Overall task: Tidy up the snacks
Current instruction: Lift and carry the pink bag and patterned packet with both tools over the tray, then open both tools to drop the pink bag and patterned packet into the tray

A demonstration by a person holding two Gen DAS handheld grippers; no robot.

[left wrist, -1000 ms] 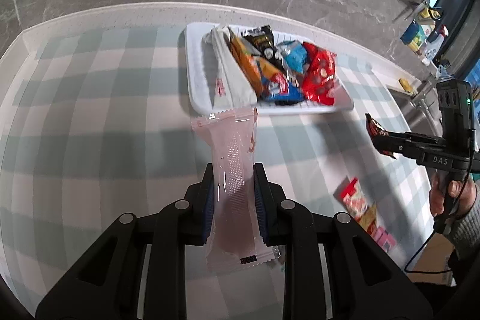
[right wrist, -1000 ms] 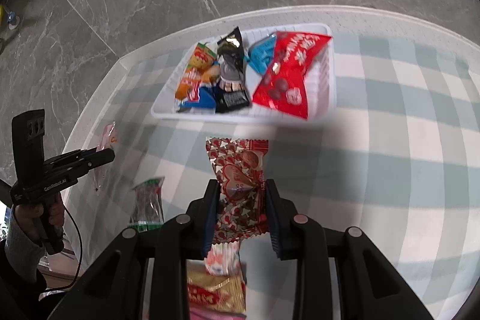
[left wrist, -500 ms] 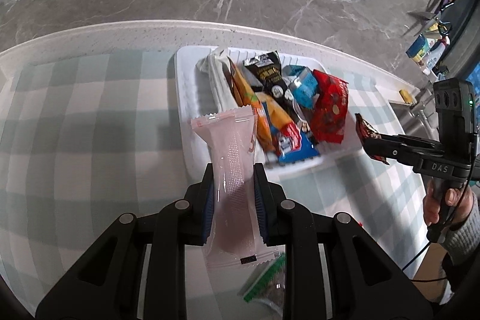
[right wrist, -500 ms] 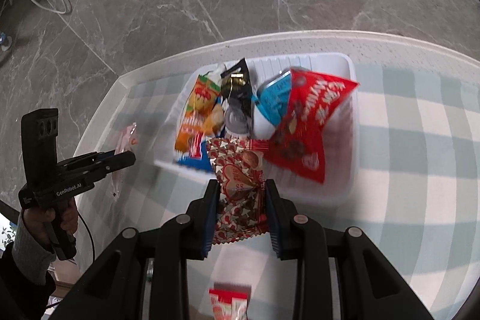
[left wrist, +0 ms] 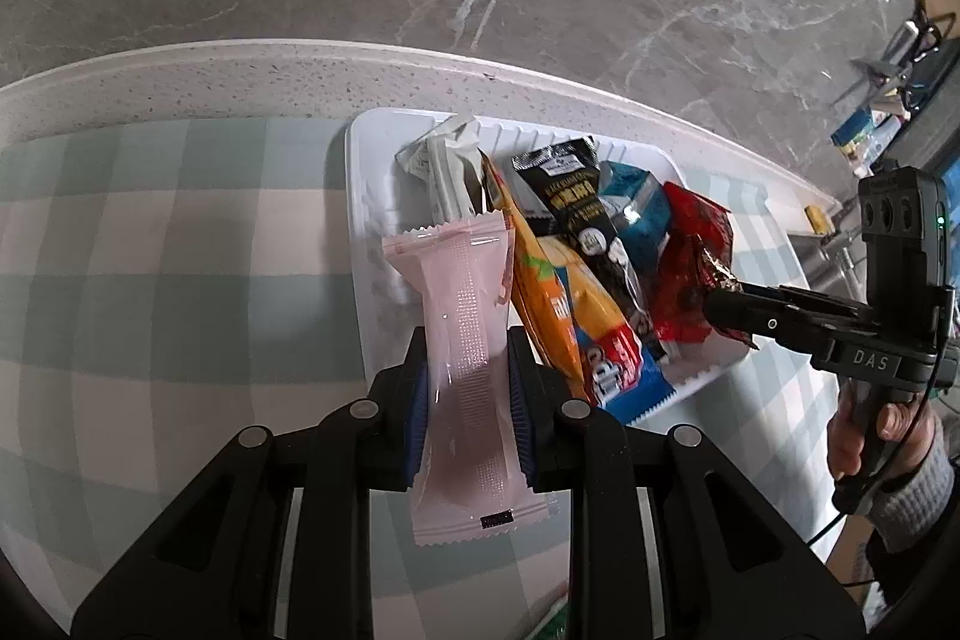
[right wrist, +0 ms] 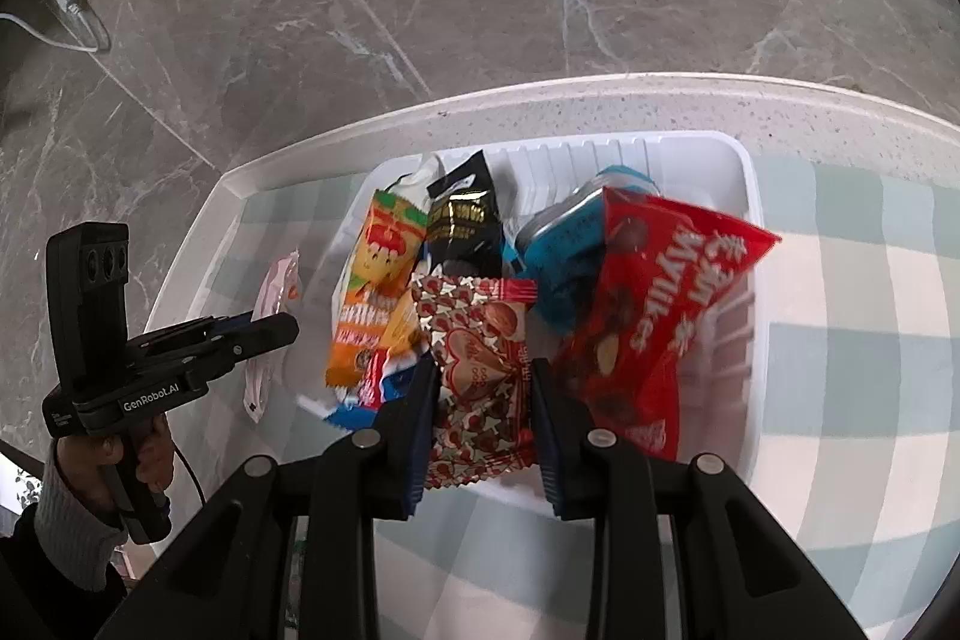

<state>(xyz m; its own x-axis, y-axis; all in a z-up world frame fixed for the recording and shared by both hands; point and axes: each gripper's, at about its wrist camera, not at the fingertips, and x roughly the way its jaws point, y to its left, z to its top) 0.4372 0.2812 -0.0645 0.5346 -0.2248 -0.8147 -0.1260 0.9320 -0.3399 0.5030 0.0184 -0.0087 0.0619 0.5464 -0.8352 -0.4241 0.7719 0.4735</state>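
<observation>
A white tray [left wrist: 360, 196] holds several snack packets: orange, black, blue and red ones. My left gripper [left wrist: 467, 376] is shut on a long pink packet [left wrist: 465, 340] and holds it over the tray's left front edge. My right gripper [right wrist: 480, 388] is shut on a red-and-white heart-print packet [right wrist: 480, 370] over the tray's [right wrist: 744, 172] front edge. The right gripper also shows in the left wrist view [left wrist: 726, 307], and the left gripper shows in the right wrist view [right wrist: 276, 334] with the pink packet [right wrist: 273, 298].
The tray stands on a green-and-white checked cloth [left wrist: 150, 250] near the table's white far rim [left wrist: 240, 70]. Grey marble floor lies beyond. A big red Mylikes bag [right wrist: 654, 328] fills the tray's right side.
Both grippers have moved forward with their packets, from above the cloth to over the tray's front edge. Loose packets on the cloth have dropped out of view.
</observation>
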